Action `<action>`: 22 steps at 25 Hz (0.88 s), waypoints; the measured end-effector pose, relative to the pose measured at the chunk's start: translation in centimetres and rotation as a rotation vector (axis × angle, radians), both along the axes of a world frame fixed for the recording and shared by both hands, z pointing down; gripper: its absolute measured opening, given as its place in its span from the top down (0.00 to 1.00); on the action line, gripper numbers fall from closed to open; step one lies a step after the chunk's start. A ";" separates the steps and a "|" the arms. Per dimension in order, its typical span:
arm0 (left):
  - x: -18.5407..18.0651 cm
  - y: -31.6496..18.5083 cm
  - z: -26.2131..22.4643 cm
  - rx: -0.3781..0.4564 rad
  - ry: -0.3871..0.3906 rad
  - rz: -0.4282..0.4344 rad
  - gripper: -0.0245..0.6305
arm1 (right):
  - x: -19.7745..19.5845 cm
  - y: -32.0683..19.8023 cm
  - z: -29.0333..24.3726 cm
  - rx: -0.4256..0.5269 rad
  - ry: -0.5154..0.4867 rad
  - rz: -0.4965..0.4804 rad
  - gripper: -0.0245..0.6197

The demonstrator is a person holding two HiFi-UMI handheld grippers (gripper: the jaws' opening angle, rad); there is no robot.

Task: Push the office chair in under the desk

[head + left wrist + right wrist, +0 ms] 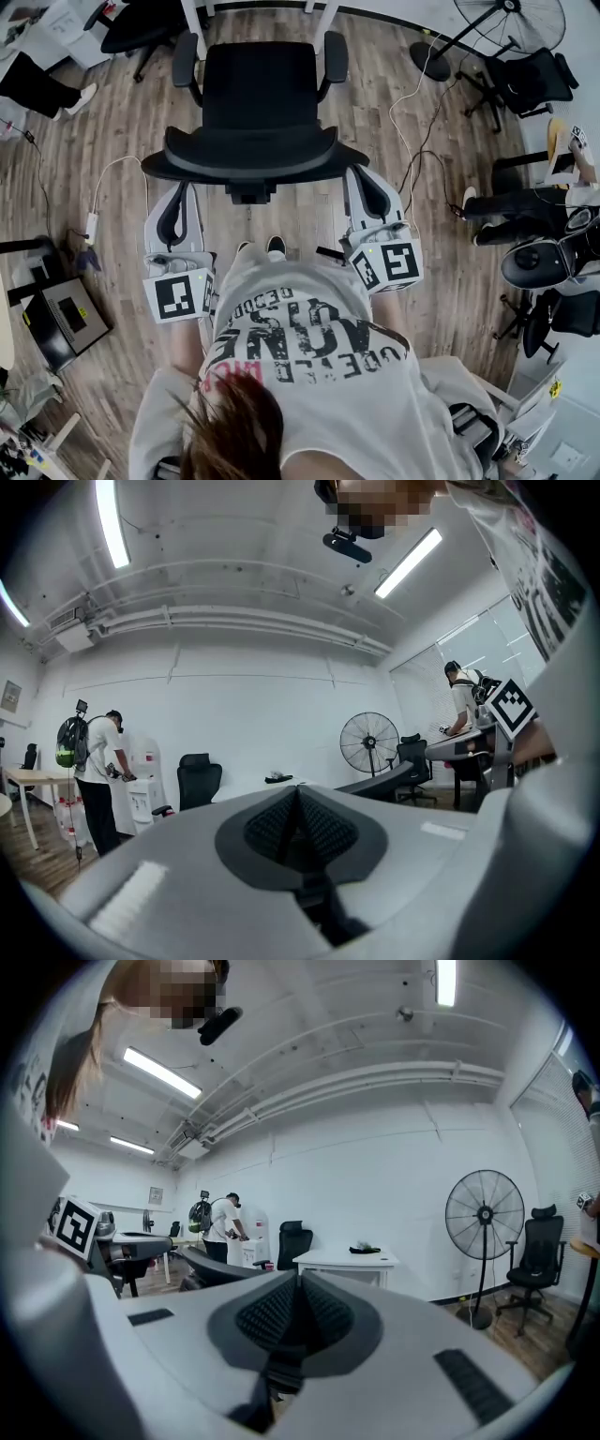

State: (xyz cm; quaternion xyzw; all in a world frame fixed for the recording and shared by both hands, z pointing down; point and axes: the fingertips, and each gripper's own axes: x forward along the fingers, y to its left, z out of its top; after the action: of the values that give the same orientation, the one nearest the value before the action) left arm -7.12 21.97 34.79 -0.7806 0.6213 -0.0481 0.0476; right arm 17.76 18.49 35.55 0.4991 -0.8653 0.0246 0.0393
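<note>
- Standing behind the office chair (258, 94), the person held the left gripper (178, 195) and the right gripper (362, 180) level, one at each end of the curved backrest (253, 161).
- Both sets of jaws were pressed fully together with nothing between them, as each gripper view showed (298, 795) (298, 1284).
- Whether either gripper touched the backrest could not be told from above; they sat just beside it.
- The chair stood on the wooden floor (441, 281), its seat pointing to the far side, where the white table (345, 1261) waited. It was not yet tucked under.
- The step in hand looked like lining up for the push, or its very start.
- The next move would call for even pressure from both closed grippers against the backrest, rolling the chair straight toward the far side so its armrests pass between the table legs.
</note>
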 end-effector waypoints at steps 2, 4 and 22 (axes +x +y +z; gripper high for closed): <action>-0.1 -0.2 0.3 -0.003 -0.004 0.000 0.94 | 0.1 -0.1 0.2 0.000 0.003 0.004 0.93; -0.1 -0.5 0.4 -0.007 -0.006 0.004 0.94 | 0.1 -0.2 0.2 0.000 0.008 0.011 0.93; -1.7 -1.9 2.9 -0.090 -0.002 0.077 0.94 | 0.5 -0.2 2.0 -0.065 0.027 0.135 0.93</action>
State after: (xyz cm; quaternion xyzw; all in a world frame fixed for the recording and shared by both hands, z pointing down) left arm -8.80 20.07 37.69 -0.8053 0.5880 -0.0748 0.0151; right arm 18.31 18.31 37.59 0.5552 -0.8277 0.0487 0.0654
